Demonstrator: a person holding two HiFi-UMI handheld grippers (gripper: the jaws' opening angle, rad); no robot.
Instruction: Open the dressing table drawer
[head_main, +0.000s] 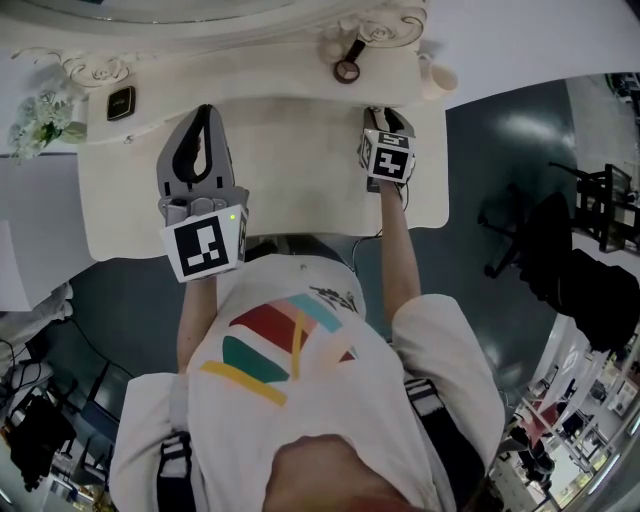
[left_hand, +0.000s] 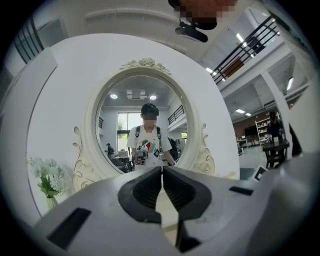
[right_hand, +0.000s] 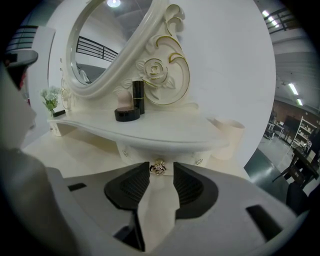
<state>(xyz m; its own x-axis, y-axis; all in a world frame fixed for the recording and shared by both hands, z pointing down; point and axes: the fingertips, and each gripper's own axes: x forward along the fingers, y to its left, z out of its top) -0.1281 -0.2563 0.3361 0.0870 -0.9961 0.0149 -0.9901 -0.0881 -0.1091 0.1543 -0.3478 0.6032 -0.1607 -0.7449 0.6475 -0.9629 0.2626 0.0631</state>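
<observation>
Two grippers hang over the one dressing table (head_main: 300, 185), each bearing a cube of black-and-white square markers. The left gripper (left_hand: 162, 172), at ten o'clock from the person's chest in the head view, has its fingertips together on nothing, while the right gripper (right_hand: 161, 172), at one o'clock, stands wide. At twelve o'clock between its spread tips sits the single gold knob (right_hand: 158, 168) of the closed drawer (right_hand: 186, 159), under a shelf with one black tube (right_hand: 138, 96), one black round pot (right_hand: 127, 114) and one oval mirror (right_hand: 100, 45) beyond.
</observation>
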